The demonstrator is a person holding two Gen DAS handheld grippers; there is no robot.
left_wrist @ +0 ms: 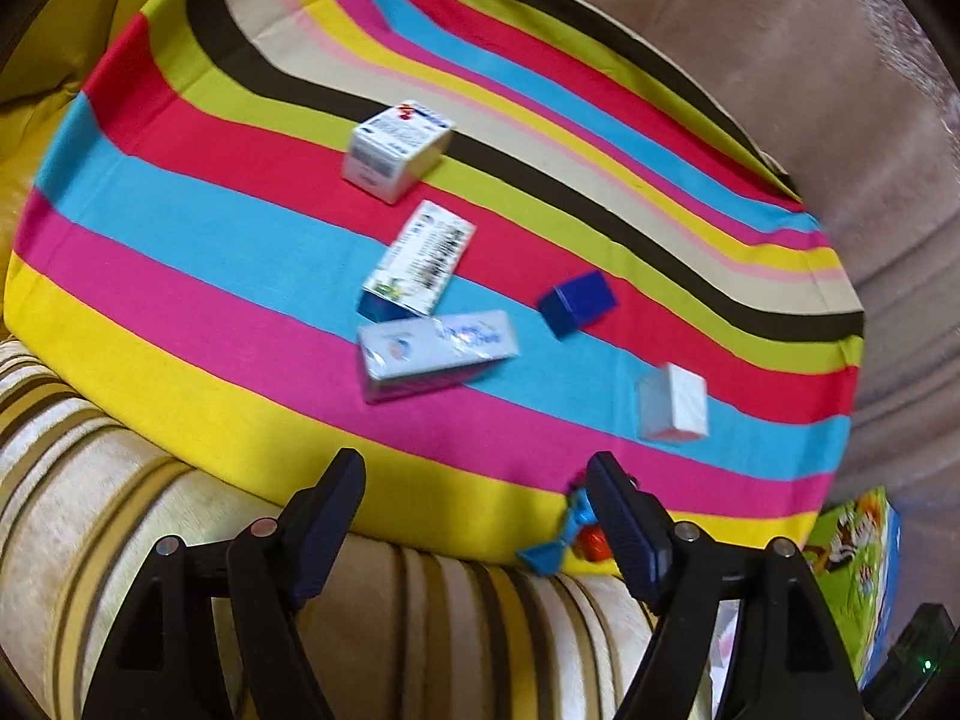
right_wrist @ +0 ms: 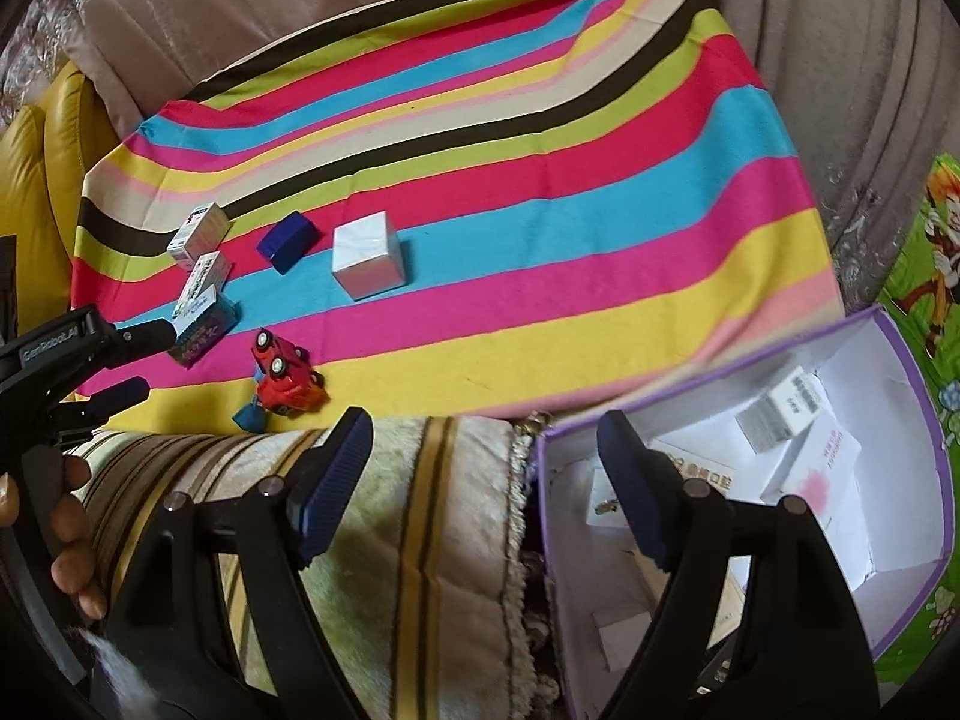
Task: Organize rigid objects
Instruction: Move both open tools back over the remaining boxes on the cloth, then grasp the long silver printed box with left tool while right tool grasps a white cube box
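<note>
Several cartons [right_wrist: 774, 414] already fill the purple-rimmed box [right_wrist: 924, 420]; five boxes [left_wrist: 437, 354] and a toy car [right_wrist: 285, 375] remain on the striped cloth [right_wrist: 600, 180]; left tool [left_wrist: 477, 516] and right tool [right_wrist: 486, 480] both gape empty.

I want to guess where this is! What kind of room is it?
Probably a living room at home. A striped cloth lies over a plush sofa, a yellow cushion sits beside it, and a cartoon play mat covers the floor.

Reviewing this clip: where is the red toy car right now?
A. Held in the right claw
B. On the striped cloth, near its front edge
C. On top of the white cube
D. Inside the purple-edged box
B: the red toy car lies tipped on the striped cloth near its front edge, outside the purple-edged box and clear of the open right claw.
</note>
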